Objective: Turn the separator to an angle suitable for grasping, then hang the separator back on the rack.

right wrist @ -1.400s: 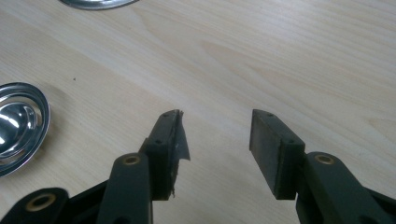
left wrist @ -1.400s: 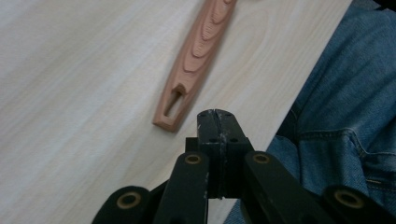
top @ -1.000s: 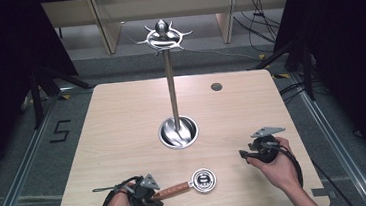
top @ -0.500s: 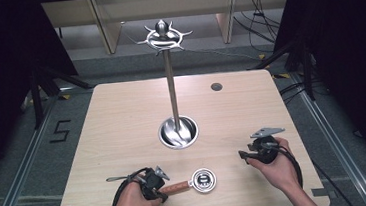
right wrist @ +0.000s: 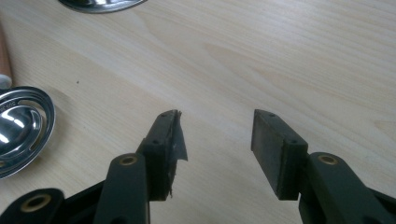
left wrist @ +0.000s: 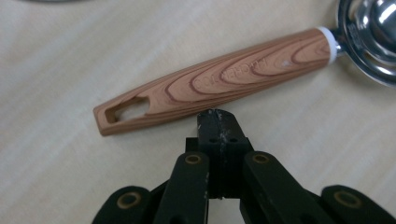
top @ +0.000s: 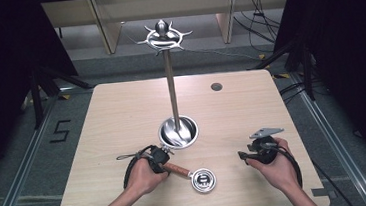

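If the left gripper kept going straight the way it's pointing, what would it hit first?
Most likely the wooden handle of the metal scoop: the left gripper, fingers closed, points at the handle's middle from just short of it, though whether they already touch is unclear.

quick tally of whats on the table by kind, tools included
metal stand with hook crown: 1
wooden-handled metal scoop: 1
hand-held tools: 2, the left tool with jaws together beside the scoop handle, the right tool with jaws apart over bare table
dark round spot on the tabletop: 1
total: 5
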Tool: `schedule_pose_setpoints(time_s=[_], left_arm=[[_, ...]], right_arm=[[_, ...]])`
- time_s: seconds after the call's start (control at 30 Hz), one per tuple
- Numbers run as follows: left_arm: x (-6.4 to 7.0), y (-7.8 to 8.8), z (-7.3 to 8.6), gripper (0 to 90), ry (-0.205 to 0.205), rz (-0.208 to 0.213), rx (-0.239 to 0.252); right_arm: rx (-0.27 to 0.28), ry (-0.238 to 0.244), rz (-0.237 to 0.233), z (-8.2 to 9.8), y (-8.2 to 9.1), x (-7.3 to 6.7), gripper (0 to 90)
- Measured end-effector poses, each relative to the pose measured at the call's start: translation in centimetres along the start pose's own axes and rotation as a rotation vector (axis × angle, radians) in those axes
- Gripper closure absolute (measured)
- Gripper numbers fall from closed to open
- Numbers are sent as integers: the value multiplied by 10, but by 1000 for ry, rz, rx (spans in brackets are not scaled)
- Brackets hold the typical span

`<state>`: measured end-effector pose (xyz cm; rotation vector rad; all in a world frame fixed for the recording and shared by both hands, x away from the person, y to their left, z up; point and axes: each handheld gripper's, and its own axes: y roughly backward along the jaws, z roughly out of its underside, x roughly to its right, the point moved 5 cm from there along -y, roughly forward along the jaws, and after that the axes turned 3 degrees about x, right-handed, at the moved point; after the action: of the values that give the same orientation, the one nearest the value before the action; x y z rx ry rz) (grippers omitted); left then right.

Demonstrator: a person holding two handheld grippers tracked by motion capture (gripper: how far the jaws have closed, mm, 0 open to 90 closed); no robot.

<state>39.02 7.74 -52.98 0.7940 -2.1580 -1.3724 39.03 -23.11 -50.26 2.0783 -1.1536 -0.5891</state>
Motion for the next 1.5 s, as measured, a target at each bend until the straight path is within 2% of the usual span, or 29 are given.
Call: schedule_pose_setpoints(time_s=[0.07,0.1,0.17,0.23,0.33,0.4,0.43,0.53,0.57,0.63,0.67,0.7,0.73,0.77,0.8,0.83,0.87,0.97,1.0,1.1,1.13,1.2,1.23,1.3,1.37,1.4,1.43,1.47,1.5], left_arm=[[-1,-2,-7,893,15,-11,10],[1,-6,-17,893,50,-11,44],[1,-8,-21,892,52,-12,51],[5,-13,-26,891,95,4,63],[9,-16,-32,888,87,-15,79],[12,-17,-34,873,107,-15,78],[10,-17,-36,873,90,-16,70],[10,-19,-41,857,115,-16,85],[13,-18,-43,844,143,-17,90],[13,-15,-42,829,138,-14,84],[15,-14,-41,763,174,-10,104],[15,-8,-36,733,205,4,116],[15,-8,-36,703,205,4,116],[13,-2,-33,703,236,-2,126],[9,4,-32,584,313,-8,164],[9,4,-32,532,313,-8,164],[11,6,-34,532,396,-2,171],[14,5,-43,347,453,-19,181],[16,3,-46,332,478,-31,180],[17,-2,-49,309,484,-26,160],[17,-4,-51,303,488,-30,154],[16,-8,-54,293,504,-45,149],[14,-10,-56,293,495,-43,144],[12,-11,-59,292,501,-41,140],[8,-13,-60,267,522,-61,125],[8,-14,-60,266,533,-67,116],[5,-14,-61,265,545,-60,107],[4,-15,-62,266,552,-58,106],[4,-15,-62,265,552,-58,106]], right_arm=[[-2,11,0,0,0,0,523],[5,24,-5,-1,-1,0,523],[13,49,0,-1,-1,2,523],[1,24,-4,0,0,0,522],[14,9,-12,-1,0,0,520],[8,5,-10,0,2,0,519],[0,12,-13,1,2,0,519],[5,12,-10,0,2,1,518],[7,7,-12,0,3,1,516],[10,1,-8,0,3,0,516],[25,25,-7,0,3,2,515],[16,3,-15,0,4,1,515],[16,3,-15,0,4,1,515],[6,-12,-16,1,5,0,515],[11,-1,-16,0,4,1,515],[11,-1,-16,0,4,1,515],[21,19,-16,0,3,3,515],[10,-3,-13,-3,2,-1,512],[16,5,-13,-3,2,-1,511],[33,48,-16,-4,1,0,510],[15,7,-17,-3,2,-3,510],[17,28,-16,-3,1,0,509],[28,40,-16,-4,-1,1,508],[24,2,-23,-4,-1,-1,509],[22,17,-31,-3,-3,0,509],[-15,-32,-36,-1,-2,-3,509],[8,5,-34,-2,-5,-1,508],[-6,-21,-41,-2,-4,-3,507],[-6,-21,-41,-2,-4,-3,507]])
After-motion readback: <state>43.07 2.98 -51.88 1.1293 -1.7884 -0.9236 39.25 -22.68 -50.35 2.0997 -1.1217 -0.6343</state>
